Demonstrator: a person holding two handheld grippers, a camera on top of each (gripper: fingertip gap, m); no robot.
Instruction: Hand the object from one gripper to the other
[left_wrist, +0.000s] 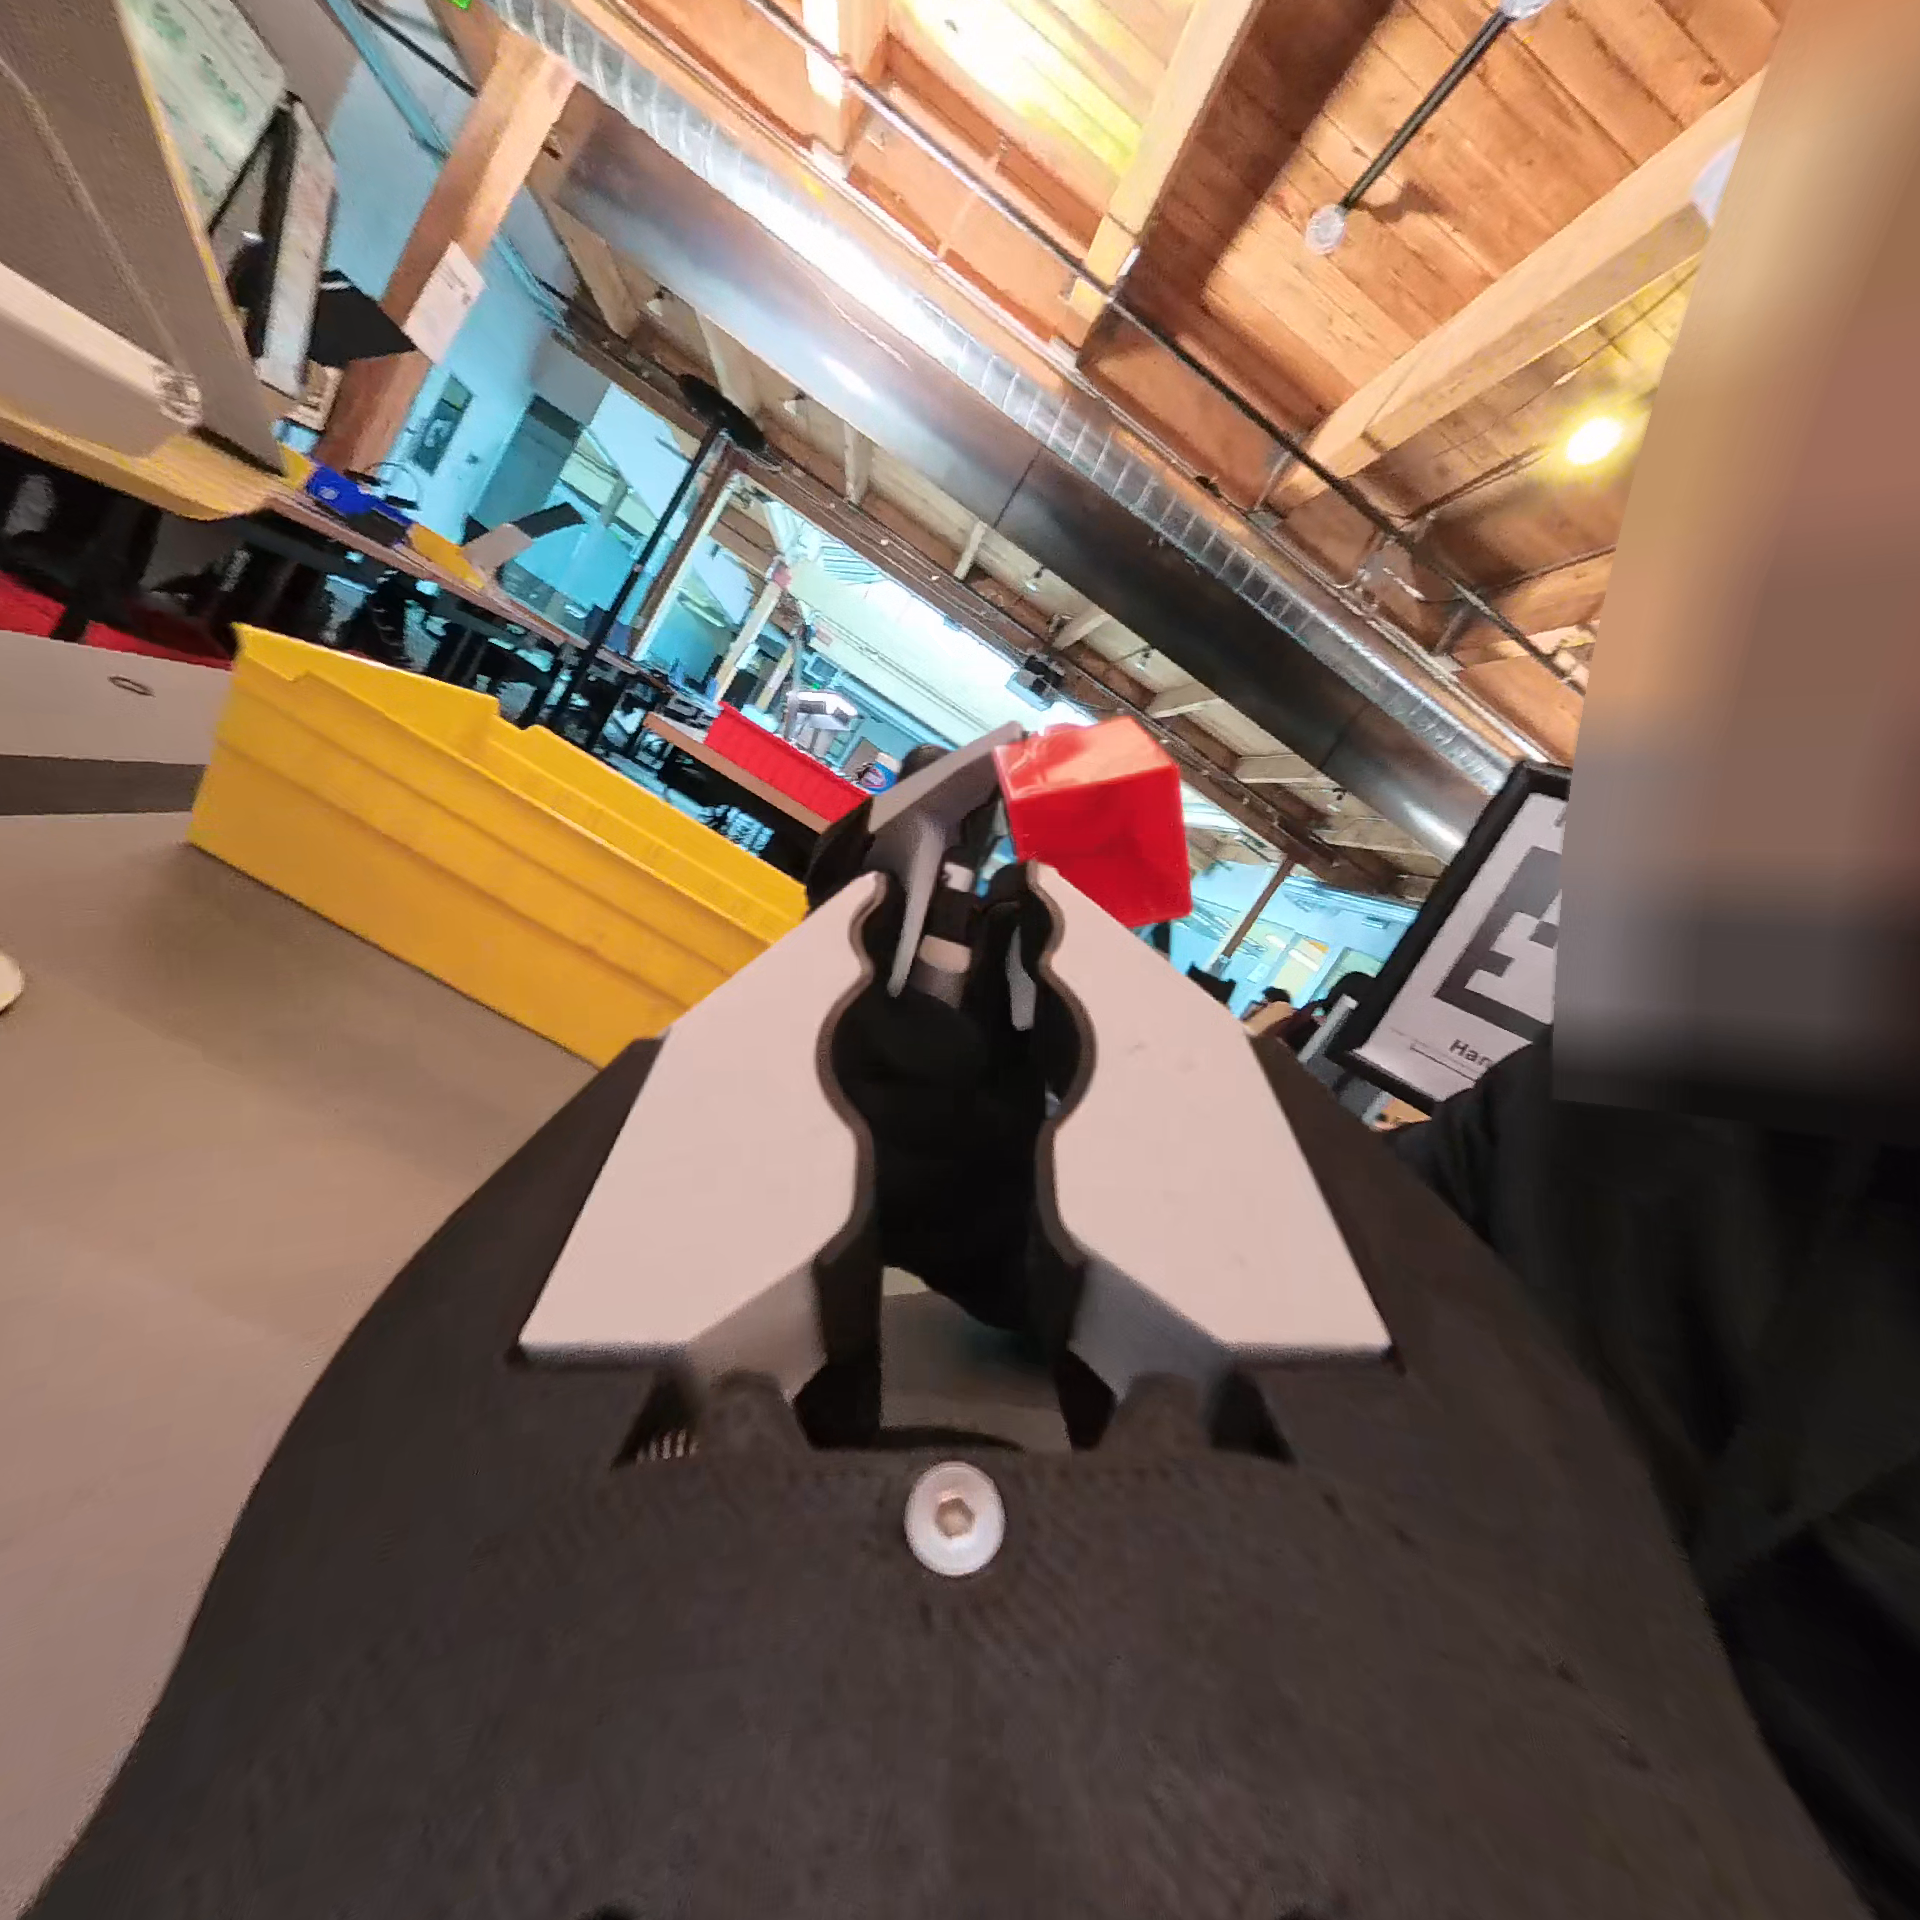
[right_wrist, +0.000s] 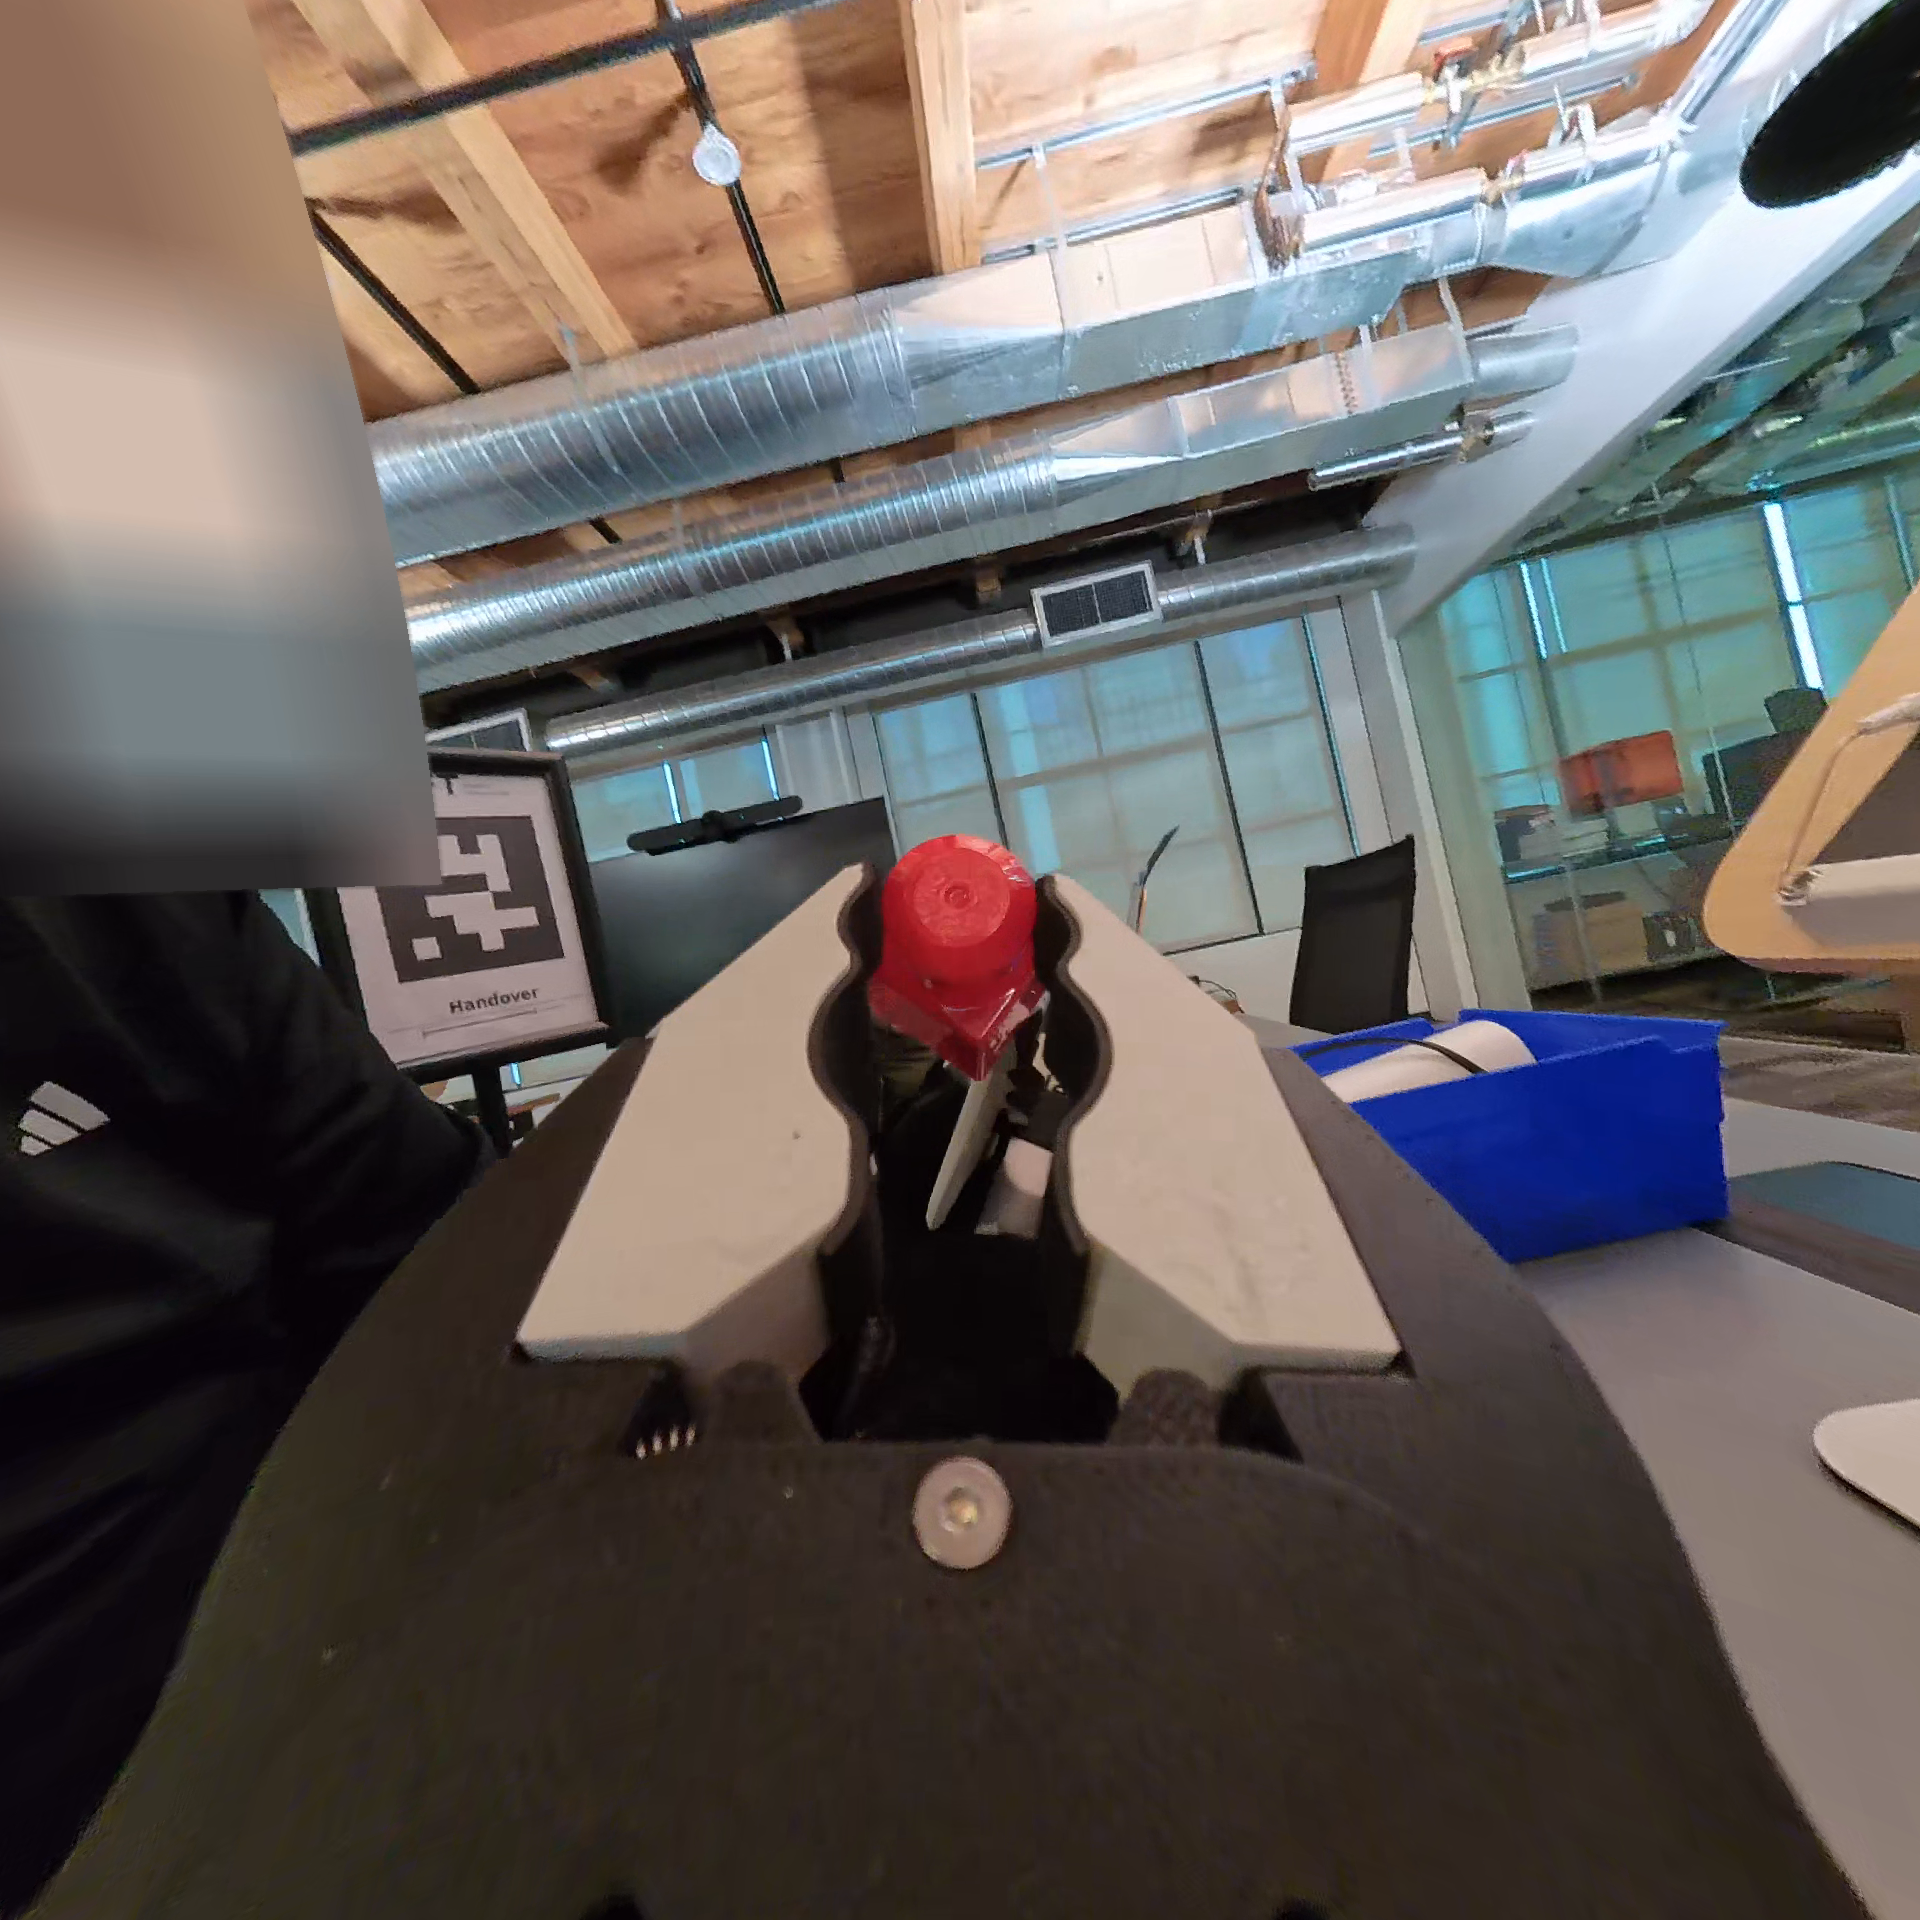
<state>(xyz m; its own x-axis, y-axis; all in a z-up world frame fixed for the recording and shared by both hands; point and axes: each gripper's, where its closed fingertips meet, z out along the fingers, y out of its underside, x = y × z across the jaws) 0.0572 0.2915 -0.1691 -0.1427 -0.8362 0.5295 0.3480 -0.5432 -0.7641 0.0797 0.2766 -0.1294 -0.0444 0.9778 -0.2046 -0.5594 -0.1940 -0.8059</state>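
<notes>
Hanging above the grey surface (left_wrist: 208, 1091), which carries a yellow bin (left_wrist: 468, 821) and, toward its far edge, a blue bin (right_wrist: 1558, 1143), the right hand-held gripper (right_wrist: 956, 883) clamps the red object (right_wrist: 951, 925) by its round knob. The left hand-held gripper (left_wrist: 961, 888) faces it, jaws slightly apart and empty, with the object just past its tips. If the right lets go before the left closes on the square base, the piece would likely drop. Whether the left's fingers touch that base is hidden.
</notes>
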